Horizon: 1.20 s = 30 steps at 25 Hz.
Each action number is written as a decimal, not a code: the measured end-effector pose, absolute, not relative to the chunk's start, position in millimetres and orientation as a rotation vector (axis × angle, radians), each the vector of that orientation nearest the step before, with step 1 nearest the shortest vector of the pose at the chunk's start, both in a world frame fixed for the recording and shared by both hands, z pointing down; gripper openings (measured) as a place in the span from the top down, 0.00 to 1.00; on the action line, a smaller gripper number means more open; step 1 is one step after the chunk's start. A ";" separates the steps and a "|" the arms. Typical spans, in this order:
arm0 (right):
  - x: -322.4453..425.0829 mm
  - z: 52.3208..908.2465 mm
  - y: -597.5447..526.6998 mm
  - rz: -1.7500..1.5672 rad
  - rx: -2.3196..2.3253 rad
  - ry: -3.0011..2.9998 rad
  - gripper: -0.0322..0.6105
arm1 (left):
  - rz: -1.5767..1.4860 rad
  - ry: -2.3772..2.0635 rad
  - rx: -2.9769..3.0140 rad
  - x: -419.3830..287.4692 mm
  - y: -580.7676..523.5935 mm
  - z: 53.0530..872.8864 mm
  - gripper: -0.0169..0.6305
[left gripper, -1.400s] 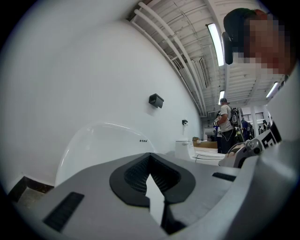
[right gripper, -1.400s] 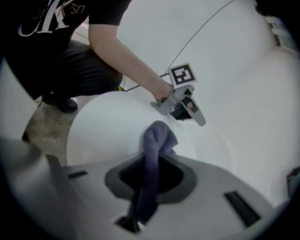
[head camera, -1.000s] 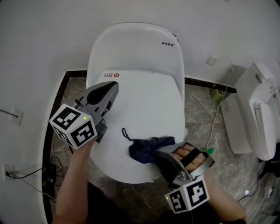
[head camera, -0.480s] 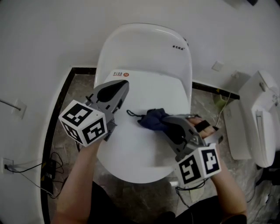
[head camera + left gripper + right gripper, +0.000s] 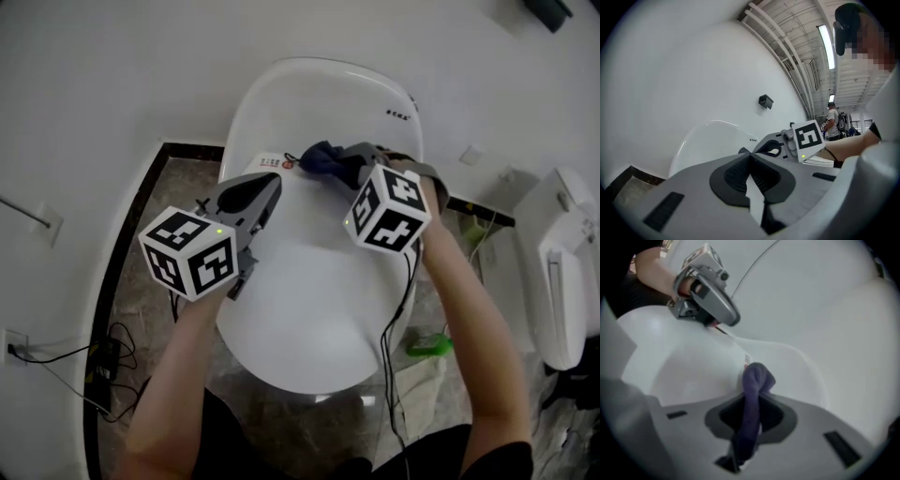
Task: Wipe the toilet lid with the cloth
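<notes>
The right claw (image 5: 352, 157) is clenched on the soft dark-blue fabric cloth (image 5: 322, 157), bunched at the far end of the glossy white toilet lid (image 5: 319, 281). The left claw (image 5: 255, 195) hovers closed and empty at the lid's left. The cloth looks limp and light, so it is best gripped at its gathered middle.

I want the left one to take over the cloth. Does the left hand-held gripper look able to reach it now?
Probably yes: only bare toilet lid lies between the left hand-held gripper and the cloth. Its jaws are shut, though, and the right hand-held gripper holds the cloth.
</notes>
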State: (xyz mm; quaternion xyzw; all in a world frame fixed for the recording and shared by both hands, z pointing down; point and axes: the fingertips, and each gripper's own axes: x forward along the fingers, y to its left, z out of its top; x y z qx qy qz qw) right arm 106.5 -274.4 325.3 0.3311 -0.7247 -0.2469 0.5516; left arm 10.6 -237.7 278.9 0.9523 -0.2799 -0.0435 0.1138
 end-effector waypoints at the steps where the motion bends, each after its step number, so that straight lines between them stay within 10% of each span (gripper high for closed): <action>1: 107.7 328.2 -282.4 -0.575 0.780 -1.704 0.84 | -0.123 -0.819 2.789 10.3 -238.0 279.7 0.95; 30: 92.9 355.9 -290.9 -0.571 0.710 -1.689 0.84 | -0.090 -0.796 2.752 6.5 -239.7 287.3 0.95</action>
